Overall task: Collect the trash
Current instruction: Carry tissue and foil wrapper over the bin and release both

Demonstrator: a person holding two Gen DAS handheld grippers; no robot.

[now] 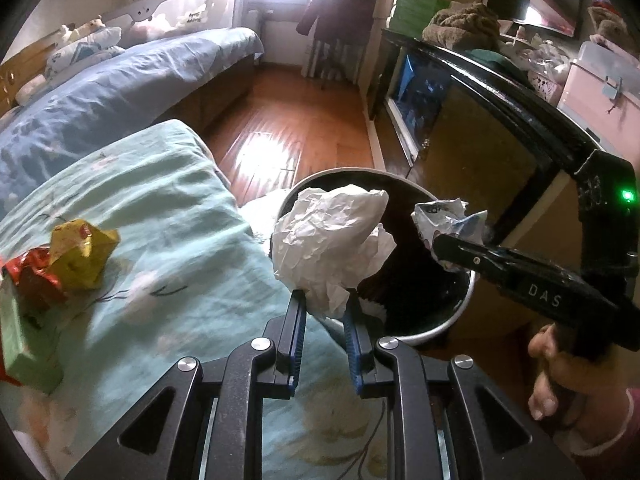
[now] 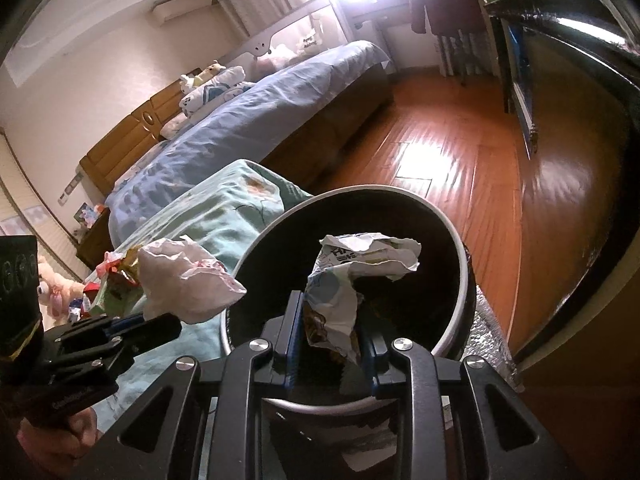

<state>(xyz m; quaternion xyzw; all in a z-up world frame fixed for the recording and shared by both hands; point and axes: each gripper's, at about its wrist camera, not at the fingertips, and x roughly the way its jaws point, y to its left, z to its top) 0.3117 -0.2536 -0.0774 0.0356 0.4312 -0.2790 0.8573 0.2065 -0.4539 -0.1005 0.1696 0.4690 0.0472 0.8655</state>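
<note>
From your left tool's camera, your left tool (image 1: 325, 300) pinches a crumpled white paper (image 1: 332, 236) over the rim of the bin (image 1: 436, 330). Your right tool (image 1: 440, 248), marked "DAS", grips a printed wrapper (image 1: 444, 216) above the bin. A gold wrapper (image 1: 82, 254) and a red wrapper (image 1: 30, 276) lie on the green bed cover (image 1: 172, 216).

From your right tool's camera, your right tool (image 2: 332, 320) grips the printed wrapper (image 2: 352, 272) over the bin's (image 2: 460, 308) dark inside. Its letters are too crumpled to read. Your left tool (image 2: 160, 324) holds the white paper (image 2: 184, 280) beside the bin.
</note>
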